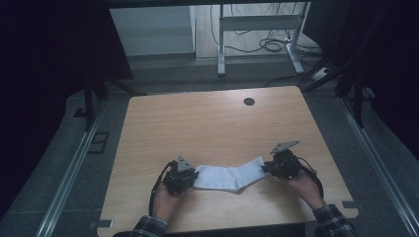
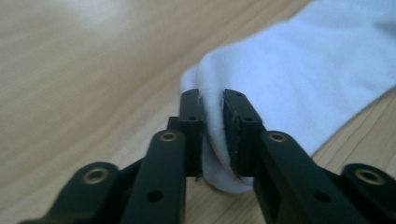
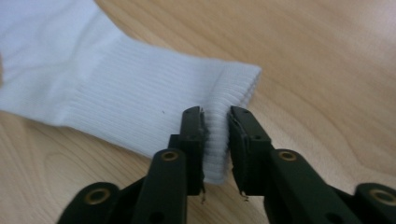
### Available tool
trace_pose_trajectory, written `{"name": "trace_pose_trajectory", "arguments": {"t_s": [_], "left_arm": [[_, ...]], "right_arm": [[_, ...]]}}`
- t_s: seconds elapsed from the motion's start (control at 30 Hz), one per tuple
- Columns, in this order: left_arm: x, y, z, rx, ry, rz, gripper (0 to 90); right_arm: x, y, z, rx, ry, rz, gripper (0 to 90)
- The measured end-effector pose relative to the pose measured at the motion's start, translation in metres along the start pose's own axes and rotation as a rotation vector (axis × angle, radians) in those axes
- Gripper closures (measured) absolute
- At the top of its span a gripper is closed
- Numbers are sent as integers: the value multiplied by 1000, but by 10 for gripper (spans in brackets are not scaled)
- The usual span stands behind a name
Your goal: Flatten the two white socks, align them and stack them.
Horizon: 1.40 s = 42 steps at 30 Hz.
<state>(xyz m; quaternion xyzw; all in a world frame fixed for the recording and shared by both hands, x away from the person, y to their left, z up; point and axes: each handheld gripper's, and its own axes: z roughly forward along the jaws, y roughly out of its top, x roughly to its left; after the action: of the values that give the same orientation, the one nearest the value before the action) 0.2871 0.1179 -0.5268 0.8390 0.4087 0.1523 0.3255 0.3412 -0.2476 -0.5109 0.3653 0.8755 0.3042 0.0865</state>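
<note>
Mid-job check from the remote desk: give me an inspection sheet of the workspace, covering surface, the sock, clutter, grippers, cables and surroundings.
Surface: light wooden table, with a dark round grommet hole near its far edge.
Job's things: one white sock lying flat near the front edge, toe end toward the left gripper, ribbed cuff toward the right.
Clutter: nothing seen.
Grippers: left gripper has the toe end between its fingers, a slight gap showing; right gripper has the cuff edge between its fingers, also slightly apart. Both sit low at the table.
Cables: a black cable loops from the left gripper; loose cables on the floor beyond.
Surroundings: dark room, grey floor, white desk frame behind.
</note>
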Motion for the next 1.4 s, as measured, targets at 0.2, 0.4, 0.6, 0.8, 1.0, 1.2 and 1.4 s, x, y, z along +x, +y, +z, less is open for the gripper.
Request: {"name": "trace_pose_trajectory", "arguments": {"t_s": [0.2, 0.4, 0.6, 0.8, 1.0, 1.2, 1.4], "left_arm": [[7, 4, -9, -67, 7, -67, 478], [8, 1, 1, -37, -28, -93, 443], [9, -1, 7, -13, -28, -99, 495], [8, -1, 10, -8, -57, -88, 645], [6, 1, 12, -10, -97, -90, 776], [8, 4, 12, -17, -86, -79, 799], [11, 11, 3, -46, -72, -68, 801]], "right_arm": [[-3, 4, -13, -81, -27, 19, 561], [0, 6, 3, -60, -33, 17, 526], [2, 1, 13, -28, -39, 7, 516], [0, -2, 14, -35, 7, 32, 601], [2, -1, 14, -26, 40, 42, 748], [8, 1, 12, -27, 2, -8, 778], [9, 7, 4, -65, -13, -21, 783]]}}
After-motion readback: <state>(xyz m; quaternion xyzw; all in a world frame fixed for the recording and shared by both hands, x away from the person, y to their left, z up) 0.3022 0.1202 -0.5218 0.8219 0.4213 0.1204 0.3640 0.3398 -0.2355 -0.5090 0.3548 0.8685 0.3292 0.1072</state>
